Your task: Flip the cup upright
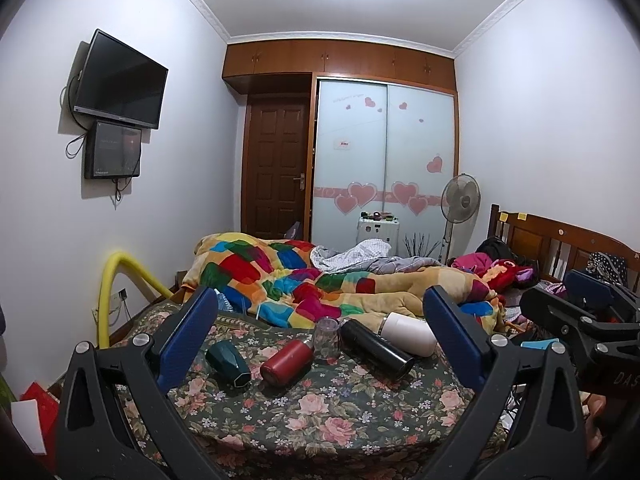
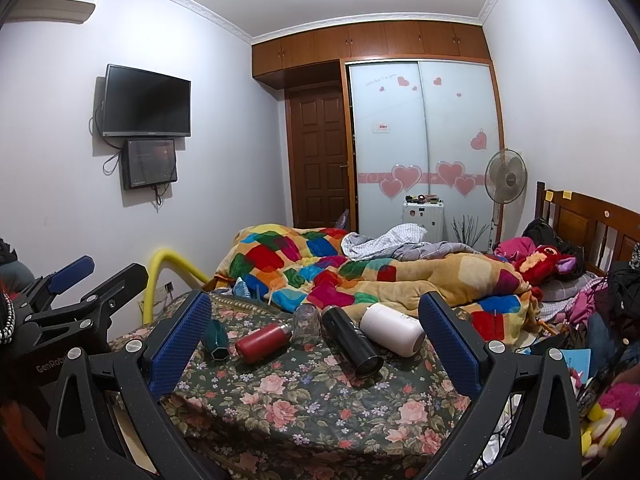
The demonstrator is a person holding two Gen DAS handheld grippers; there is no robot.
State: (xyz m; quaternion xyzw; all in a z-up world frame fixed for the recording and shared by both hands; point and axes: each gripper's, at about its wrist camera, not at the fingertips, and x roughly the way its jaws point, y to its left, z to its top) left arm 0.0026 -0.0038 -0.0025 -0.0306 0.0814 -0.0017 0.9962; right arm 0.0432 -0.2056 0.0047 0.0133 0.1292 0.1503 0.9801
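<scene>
The left hand-held gripper [image 1: 320, 340] is held up over the near end of the bed [image 1: 320, 412], level and pointing forward. Its two blue fingers [image 1: 188, 336] are spread wide apart, and nothing is between them. The right hand-held gripper [image 2: 316, 340] is held the same way, just beside it, also spread wide and holding nothing.

Five things sit in a row on the flowery bed cover, ahead of both grippers. The green cup [image 1: 229, 364] lies on its side at the left end. Next to it the red bottle [image 1: 286, 362] lies on its side. Behind that a clear glass [image 1: 326, 336] stands with its mouth down. The black bottle [image 1: 376, 346] lies on its side to the right of the glass, its open end toward the cameras. The white cup [image 1: 408, 334] lies on its side at the right end, close to the black bottle.

A bright patchwork blanket [image 1: 320, 280] is heaped behind the row. No gripper touches any of these things
</scene>
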